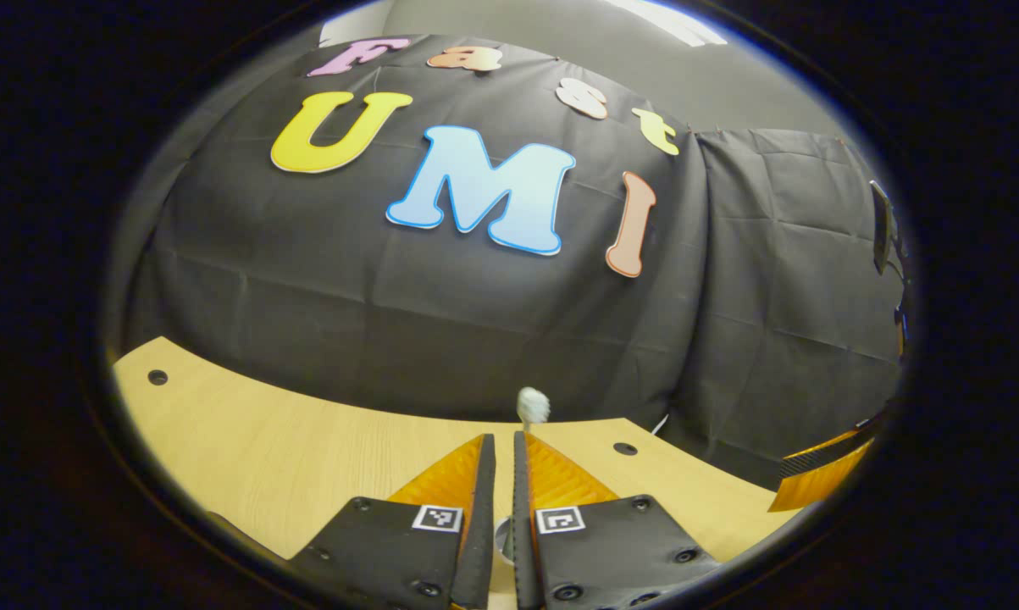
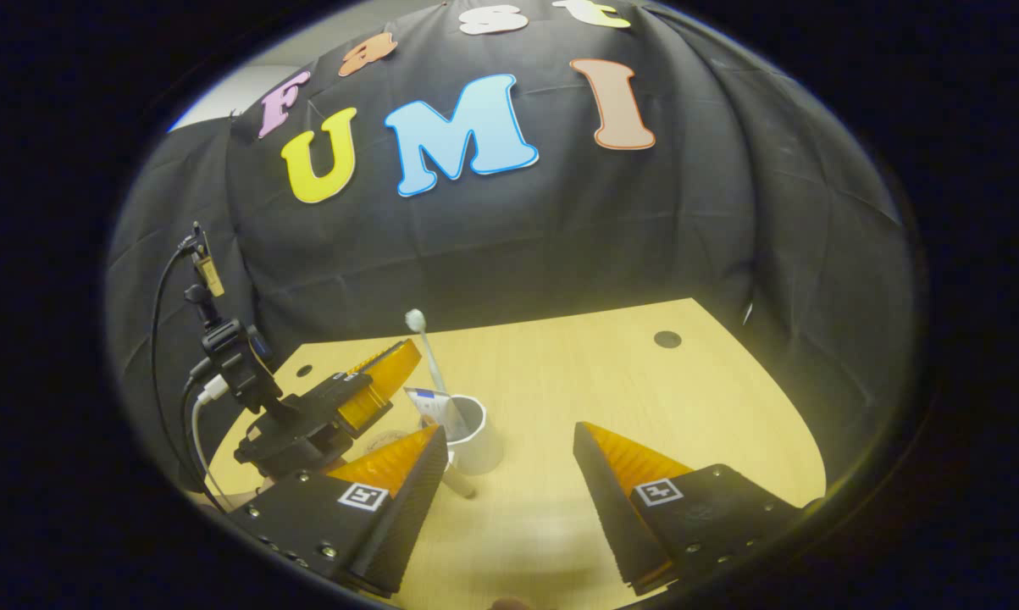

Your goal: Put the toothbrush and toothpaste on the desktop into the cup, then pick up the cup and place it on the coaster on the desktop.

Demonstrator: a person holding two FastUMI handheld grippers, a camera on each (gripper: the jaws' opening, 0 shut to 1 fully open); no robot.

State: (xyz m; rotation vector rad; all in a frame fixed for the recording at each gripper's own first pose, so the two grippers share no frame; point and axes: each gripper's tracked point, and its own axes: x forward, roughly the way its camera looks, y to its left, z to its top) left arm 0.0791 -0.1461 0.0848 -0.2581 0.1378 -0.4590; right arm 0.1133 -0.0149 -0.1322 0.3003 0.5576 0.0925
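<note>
Right gripper (image 2: 509, 474) hangs nearest, its fingers spread wide and empty over the desktop (image 2: 645, 398). Beyond it the white cup (image 2: 478, 436) already holds the toothbrush (image 2: 429, 356) and the toothpaste (image 2: 429, 402) — the loading step appears done. Left gripper (image 1: 504, 449) has its fingers drawn nearly together with the toothbrush head rising past the tips; whether they press the handle cannot be told. Remaining — lifting the cup onto the coaster (image 2: 384, 440), which seems to lie just beside it.

Bare desktop (image 2: 611, 381) right of cup (image 2: 478, 436): lots of room; left gripper (image 2: 373, 381) crowds cup's left side; toothbrush (image 2: 429, 356) sticks up above rim.
</note>
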